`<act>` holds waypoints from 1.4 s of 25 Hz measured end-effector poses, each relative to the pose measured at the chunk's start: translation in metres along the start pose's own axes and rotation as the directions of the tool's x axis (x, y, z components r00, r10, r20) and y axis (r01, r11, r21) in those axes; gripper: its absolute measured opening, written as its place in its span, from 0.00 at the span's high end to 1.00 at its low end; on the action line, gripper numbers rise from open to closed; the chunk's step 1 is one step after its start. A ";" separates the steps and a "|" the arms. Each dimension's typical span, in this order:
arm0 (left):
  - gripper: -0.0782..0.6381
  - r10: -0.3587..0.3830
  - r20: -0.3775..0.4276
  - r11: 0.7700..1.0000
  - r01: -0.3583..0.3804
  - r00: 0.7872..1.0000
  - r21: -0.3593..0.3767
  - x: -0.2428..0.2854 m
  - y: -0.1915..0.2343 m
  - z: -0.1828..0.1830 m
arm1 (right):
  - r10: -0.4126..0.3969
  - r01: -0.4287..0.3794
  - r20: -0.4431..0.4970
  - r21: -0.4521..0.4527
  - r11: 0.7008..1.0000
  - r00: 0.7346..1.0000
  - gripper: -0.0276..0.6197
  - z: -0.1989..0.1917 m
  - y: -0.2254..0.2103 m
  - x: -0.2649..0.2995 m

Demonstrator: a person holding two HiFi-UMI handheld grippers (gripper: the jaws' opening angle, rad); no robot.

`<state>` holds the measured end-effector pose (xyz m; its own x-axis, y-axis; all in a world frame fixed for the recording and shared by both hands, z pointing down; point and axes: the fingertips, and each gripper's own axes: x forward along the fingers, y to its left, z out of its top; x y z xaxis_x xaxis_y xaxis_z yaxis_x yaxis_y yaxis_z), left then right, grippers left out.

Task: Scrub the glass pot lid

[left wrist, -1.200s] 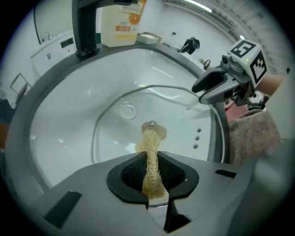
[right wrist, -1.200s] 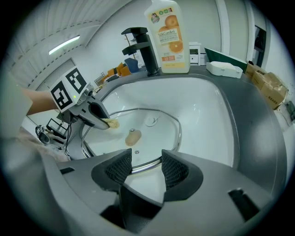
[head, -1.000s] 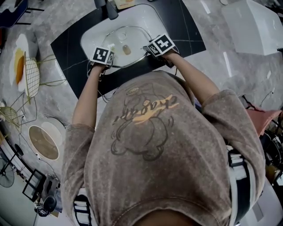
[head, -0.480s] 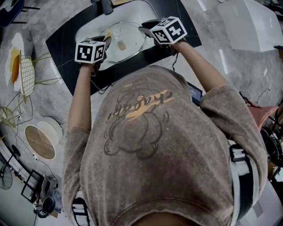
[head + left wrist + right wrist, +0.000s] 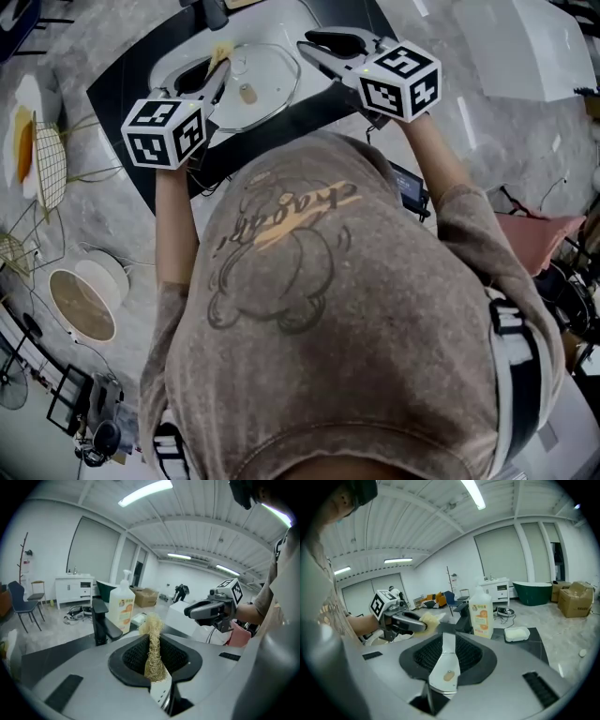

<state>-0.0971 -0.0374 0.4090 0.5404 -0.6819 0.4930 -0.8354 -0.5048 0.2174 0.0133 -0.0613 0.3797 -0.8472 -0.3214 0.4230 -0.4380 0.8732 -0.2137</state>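
The glass pot lid [image 5: 262, 75] with its tan knob is held up over the sink, tilted. My right gripper [image 5: 317, 49] is shut on the lid's right rim. In the right gripper view the lid [image 5: 446, 665] stands edge-on between the jaws. My left gripper [image 5: 212, 77] is shut on a yellow loofah scrubber [image 5: 221, 53] at the lid's left edge. The loofah [image 5: 153, 648] sticks up out of the jaws in the left gripper view, with a shiny strip of lid rim [image 5: 161, 694] just below it. Each gripper view shows the other gripper across the lid.
Under the lid lies the white sink basin [image 5: 314, 26] with a black faucet [image 5: 216, 11], set in a black counter [image 5: 122, 89]. A soap bottle [image 5: 481, 612] and a white dish [image 5: 516, 633] stand behind. On the left are a wire rack [image 5: 47, 159] and a bowl [image 5: 82, 302].
Both grippers have risen from the sink toward my head. The right jaws have closed on the lid's rim, and the lid has come up out of the basin with them.
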 end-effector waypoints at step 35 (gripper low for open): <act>0.80 0.244 0.421 0.969 -0.200 0.873 -0.147 -0.047 0.020 0.013 | -0.192 0.189 0.325 0.039 0.981 0.926 0.96 0.008 0.010 0.016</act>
<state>-0.1375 -0.0221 0.3795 0.3103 -0.9419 0.1287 -0.9321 -0.2748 0.2360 -0.0067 -0.0608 0.3773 -0.7984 -0.5840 0.1467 -0.6019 0.7815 -0.1642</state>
